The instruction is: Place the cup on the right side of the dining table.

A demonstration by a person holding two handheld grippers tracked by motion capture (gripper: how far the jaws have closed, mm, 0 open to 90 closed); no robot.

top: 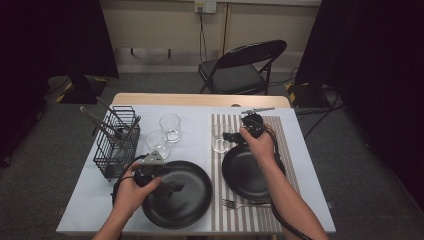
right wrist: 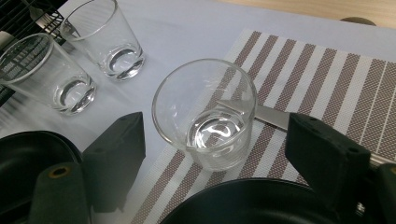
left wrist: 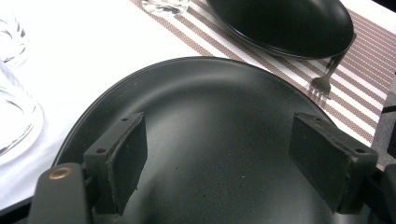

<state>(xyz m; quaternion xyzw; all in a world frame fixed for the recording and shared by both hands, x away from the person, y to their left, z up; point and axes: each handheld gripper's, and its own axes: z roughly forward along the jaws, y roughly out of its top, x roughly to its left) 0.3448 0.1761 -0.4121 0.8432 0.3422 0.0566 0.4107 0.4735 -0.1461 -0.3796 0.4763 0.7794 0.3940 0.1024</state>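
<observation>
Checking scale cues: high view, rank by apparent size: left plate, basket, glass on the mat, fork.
1. Left plate
2. Basket, apparently second, though farther from the camera
3. Glass on the mat
4. Fork, thinnest; its length rivals the glass

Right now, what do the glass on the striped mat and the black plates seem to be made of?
The glass looks like clear, smooth glass: the stripes show through it. The black plates look matte with a fine speckle, perhaps glazed ceramic or melamine; I cannot tell which.
</observation>
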